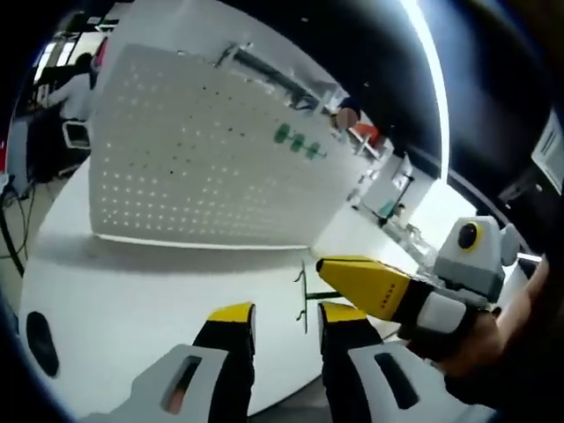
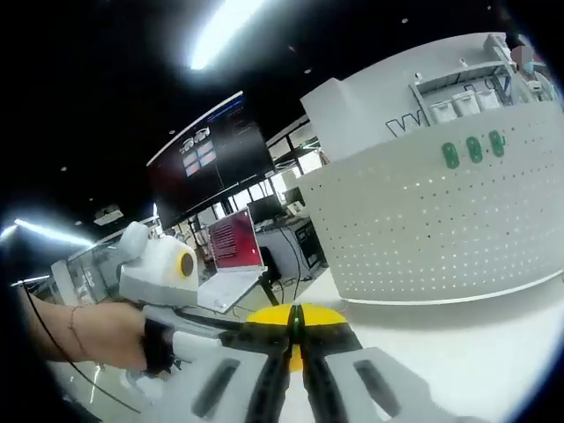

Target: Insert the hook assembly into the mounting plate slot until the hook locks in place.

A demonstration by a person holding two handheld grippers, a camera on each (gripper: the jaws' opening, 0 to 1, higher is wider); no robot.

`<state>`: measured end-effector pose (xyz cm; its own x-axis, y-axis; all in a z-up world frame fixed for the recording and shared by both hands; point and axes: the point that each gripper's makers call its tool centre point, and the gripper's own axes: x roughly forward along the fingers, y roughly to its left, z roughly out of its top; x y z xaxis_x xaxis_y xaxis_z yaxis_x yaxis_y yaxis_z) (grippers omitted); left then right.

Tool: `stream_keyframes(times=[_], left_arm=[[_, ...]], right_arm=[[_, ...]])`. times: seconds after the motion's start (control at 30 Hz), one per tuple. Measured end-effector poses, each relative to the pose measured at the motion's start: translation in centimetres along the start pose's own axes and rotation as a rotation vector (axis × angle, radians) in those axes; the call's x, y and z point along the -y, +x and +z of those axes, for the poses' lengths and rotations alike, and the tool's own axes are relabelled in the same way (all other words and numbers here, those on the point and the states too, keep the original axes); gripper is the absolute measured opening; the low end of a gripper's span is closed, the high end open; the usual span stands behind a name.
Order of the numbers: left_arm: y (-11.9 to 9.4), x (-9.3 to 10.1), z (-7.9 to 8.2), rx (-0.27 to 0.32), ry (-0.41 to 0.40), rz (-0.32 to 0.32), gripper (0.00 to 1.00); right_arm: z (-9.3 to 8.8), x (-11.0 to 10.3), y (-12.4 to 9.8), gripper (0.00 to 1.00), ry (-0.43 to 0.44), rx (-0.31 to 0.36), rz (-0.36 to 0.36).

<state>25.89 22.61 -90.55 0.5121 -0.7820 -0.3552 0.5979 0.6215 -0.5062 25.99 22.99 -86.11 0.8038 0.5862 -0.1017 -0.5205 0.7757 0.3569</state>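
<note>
Two grippers at the pegboard, hook pinched in the right one

Two yellow-tipped grippers met over a white surface (image 1: 159, 300) in front of a white perforated mounting plate (image 1: 211, 167) that stood upright. In the left gripper view, the left gripper (image 1: 286, 330) rose from 6 o'clock with its fingers spread and nothing between them. The right gripper (image 1: 328, 278) reached in from 4 o'clock, a hand (image 1: 480, 339) wrapped around its body, and a thin wire hook (image 1: 304, 295) stuck out at its tip, hanging just above the left gripper's gap and well short of the plate. Three green pegs (image 1: 295, 141) sat on the plate toward 1 o'clock. In the right gripper view, the right gripper (image 2: 297, 339) had its fingers pressed together on the hook's thin wire at 6 o'clock, and the left gripper (image 2: 189, 330) lay just beside it at 8 o'clock, held by a hand (image 2: 101, 335). The plate (image 2: 423, 229) stood at 3 o'clock, its green pegs (image 2: 474, 150) near the top edge.
</note>
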Motion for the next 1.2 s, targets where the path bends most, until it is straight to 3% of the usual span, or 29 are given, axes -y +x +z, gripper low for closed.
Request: stream_keyframes(times=[0.17,0.3,0.53,0.83,1.0,1.2], left_arm=[[-0.3,0.3,-0.1,0.003,-0.013,-0.011,0.19],[-0.5,0.8,0.0,0.016,0.002,-0.035,0.05],[-0.7,1.1,0.1,0.031,0.03,-0.036,0.03],[-0.7,1.3,0.2,0.027,0.125,-0.001,0.01],[-1.1,0.6,1.1,0.054,0.092,0.012,0.01],[-2.1,-1.1,2.5,0.079,0.137,0.082,0.01]], right_arm=[[0.3,-0.8,0.1,0.0,-0.002,0.013,0.019],[0.1,-1.3,0.0,0.0,-0.007,0.009,0.03],[0.2,-1.6,-0.3,0.0,-0.018,0.012,0.032],[0.2,-1.4,-0.4,0.0,-0.007,-0.003,0.04],[2.2,-1.4,-0.8,0.05,0.029,0.037,0.058],[3.1,-1.6,-1.5,0.06,0.085,-0.004,0.113]])
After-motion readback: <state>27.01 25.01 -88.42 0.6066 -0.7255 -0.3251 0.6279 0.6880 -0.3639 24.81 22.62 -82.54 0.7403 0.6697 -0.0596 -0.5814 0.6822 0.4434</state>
